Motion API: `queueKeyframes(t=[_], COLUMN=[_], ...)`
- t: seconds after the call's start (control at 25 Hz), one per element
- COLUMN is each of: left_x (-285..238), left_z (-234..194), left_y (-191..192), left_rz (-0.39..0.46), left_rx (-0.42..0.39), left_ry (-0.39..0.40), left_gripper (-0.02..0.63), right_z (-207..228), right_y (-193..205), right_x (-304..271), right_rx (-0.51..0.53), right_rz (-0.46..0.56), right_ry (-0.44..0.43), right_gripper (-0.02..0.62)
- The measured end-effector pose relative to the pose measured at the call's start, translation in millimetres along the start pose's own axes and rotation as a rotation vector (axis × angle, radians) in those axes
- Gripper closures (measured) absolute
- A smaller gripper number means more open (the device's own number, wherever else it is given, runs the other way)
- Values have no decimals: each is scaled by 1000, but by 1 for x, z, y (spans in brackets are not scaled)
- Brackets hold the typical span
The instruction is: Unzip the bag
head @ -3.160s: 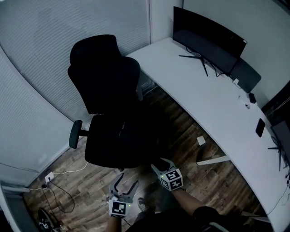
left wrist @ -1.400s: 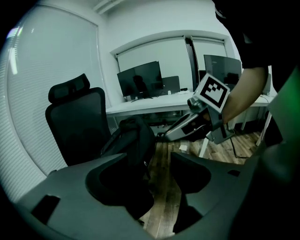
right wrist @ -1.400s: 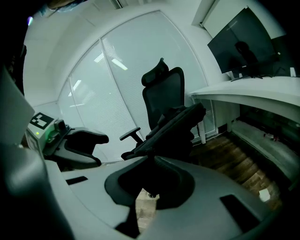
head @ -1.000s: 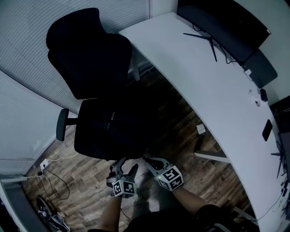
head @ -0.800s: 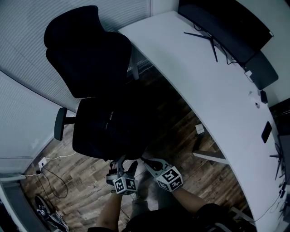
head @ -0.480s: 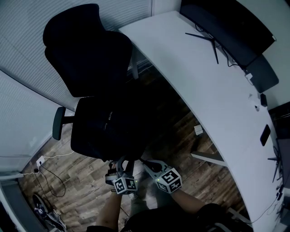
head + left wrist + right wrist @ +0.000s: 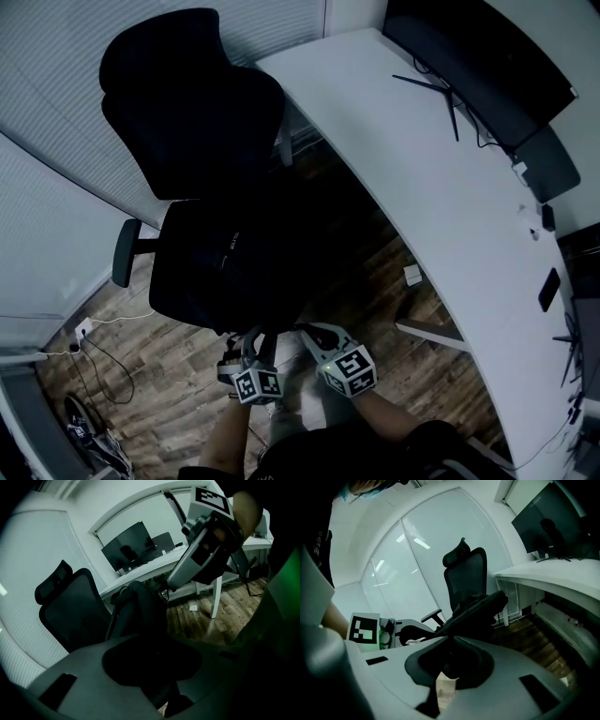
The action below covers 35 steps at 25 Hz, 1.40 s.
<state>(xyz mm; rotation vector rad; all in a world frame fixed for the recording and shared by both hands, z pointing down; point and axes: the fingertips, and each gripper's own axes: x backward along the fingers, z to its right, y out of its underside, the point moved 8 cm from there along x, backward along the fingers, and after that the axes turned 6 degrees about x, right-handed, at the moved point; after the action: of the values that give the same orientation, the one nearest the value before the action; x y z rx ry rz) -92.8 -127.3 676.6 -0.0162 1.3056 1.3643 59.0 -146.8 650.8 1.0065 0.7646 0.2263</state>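
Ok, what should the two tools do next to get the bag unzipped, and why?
Probably let the left tool finish pinching the dark bit of bag between its jaws before any pulling. Its jaws are closing, with no firm pinch visible yet. The right tool is already shut on the bag's near edge, on the chair, so it can hold things steady.

Claws two: left claw (image 7: 258, 339), right claw (image 7: 307, 330); one chair (image 7: 187, 103); one bag (image 7: 143, 613); one desk (image 7: 422, 187).
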Motion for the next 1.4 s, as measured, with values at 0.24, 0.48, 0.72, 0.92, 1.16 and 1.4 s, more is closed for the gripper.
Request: queueKeyframes(t=[0.24,0.48,0.72,0.92,1.16,1.4], left_x=[5,7,7,6,4,2], left_z=[-7,-9,-9,-8,-6,-7], left_y=[-2,-4,-5,-8,-9,-10], left_rz=[-2,-3,-16,-28,-46,-68], left_rx=[24,33,44,47,58,69], left_ry=[1,-8,-18,-23,-35,-48], left_gripper=[495,499,500,500,500,502], right_z=[15,40,58,76,103,128], right_y=[-13,-27,-37,-42,-54,-63], right_x=[-5,-6,-7,-11,-17,-26], right_rx=[34,33,55,45,63,58], right_rz=[6,31,34,42,41,44], right_ry=[48,91,105,126,139,167], right_gripper=[540,540,540,540,541,541])
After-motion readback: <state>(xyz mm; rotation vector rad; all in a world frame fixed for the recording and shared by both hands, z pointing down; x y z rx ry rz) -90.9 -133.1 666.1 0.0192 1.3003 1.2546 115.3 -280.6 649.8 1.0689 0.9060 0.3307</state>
